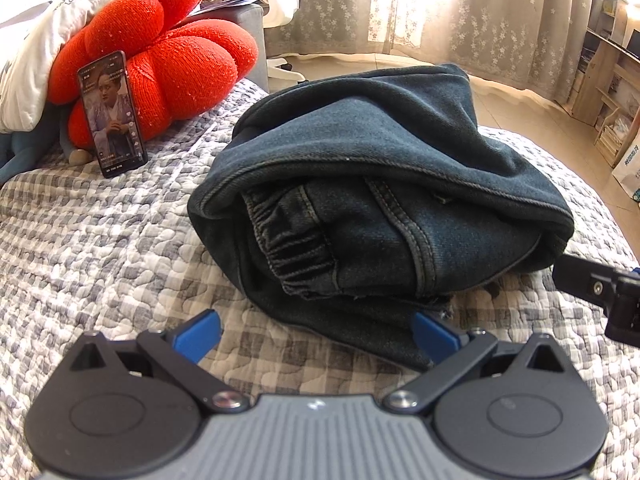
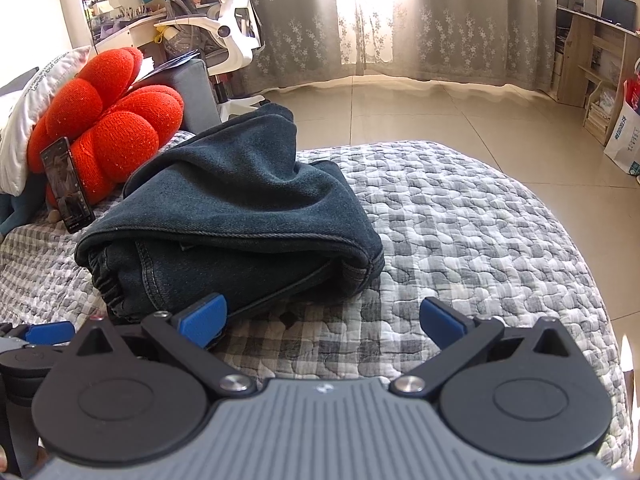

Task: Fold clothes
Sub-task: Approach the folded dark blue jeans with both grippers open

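Dark blue jeans (image 1: pixel 372 208) folded into a thick bundle in the middle of the bed, on a grey-and-white checked quilt (image 1: pixel 100 248). Top layer draped over the bundle; elastic waistband and stitched seams showing at the near open side. In the right wrist view the same jeans (image 2: pixel 240 208) sit left of centre, with bare quilt (image 2: pixel 460 220) stretching away to the right.

Left tongs (image 1: pixel 316 334) spread wide, gripping nothing. Left blue finger (image 1: pixel 198 334) over bare quilt, right blue finger (image 1: pixel 436 336) just at the near edge of the jeans; contact hard to judge. Right tongs (image 2: pixel 324 318) likewise wide open and empty, left blue finger (image 2: pixel 204 318) right by the near hem of the jeans, right blue finger (image 2: pixel 444 322) over the quilt. Part of the right tongs (image 1: pixel 600 296) visible at the right edge of the left wrist view, just beside the bundle's right end.

Far left on the bed: a red flower-shaped cushion (image 1: pixel 160 52), a phone (image 1: pixel 112 114) propped upright against it with its screen lit, and a white pillow (image 1: pixel 36 52) behind. Beyond the bed: tiled floor (image 2: pixel 440 120), pale flowered curtains (image 2: pixel 440 16) with bright light coming through, a white office chair (image 2: pixel 236 12) at far left, wooden shelves (image 2: pixel 596 64) at far right.
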Demonstrator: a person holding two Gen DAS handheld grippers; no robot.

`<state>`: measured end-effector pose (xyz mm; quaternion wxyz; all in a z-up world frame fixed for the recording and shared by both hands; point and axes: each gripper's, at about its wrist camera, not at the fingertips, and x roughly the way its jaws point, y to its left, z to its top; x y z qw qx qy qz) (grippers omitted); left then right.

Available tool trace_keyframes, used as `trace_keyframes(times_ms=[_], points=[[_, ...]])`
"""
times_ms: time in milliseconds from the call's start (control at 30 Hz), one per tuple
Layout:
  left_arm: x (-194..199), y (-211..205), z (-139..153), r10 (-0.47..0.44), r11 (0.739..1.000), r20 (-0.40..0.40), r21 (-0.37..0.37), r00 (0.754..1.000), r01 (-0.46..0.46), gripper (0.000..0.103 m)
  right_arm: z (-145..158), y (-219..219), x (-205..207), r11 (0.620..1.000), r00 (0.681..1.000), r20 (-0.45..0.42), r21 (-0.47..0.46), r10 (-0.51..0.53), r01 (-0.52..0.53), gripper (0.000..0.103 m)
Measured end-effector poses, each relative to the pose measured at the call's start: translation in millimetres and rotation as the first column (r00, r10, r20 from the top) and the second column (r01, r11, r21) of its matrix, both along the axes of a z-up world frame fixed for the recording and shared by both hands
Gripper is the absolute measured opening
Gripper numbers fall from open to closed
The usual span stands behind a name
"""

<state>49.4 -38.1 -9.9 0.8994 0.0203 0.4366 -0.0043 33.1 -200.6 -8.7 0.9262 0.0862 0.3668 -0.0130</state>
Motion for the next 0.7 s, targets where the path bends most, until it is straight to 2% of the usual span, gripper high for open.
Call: trace_keyframes(times_ms=[400, 700], points=[[3.3, 13.9, 10.9, 0.021, 1.000, 0.037, 0.016, 0.999, -0.022, 0.103, 10.0, 4.7, -4.0, 0.999, 0.999, 0.049, -0.031, -0.012, 0.013, 0.103], [20.4, 24.1, 20.8, 0.036, 0.998, 0.001, -0.047, 0.999, -0.036, 0.103, 24.0, 3.3, 5.8, 1.000, 0.999, 0.031, 0.004, -0.020, 0.020, 0.103]])
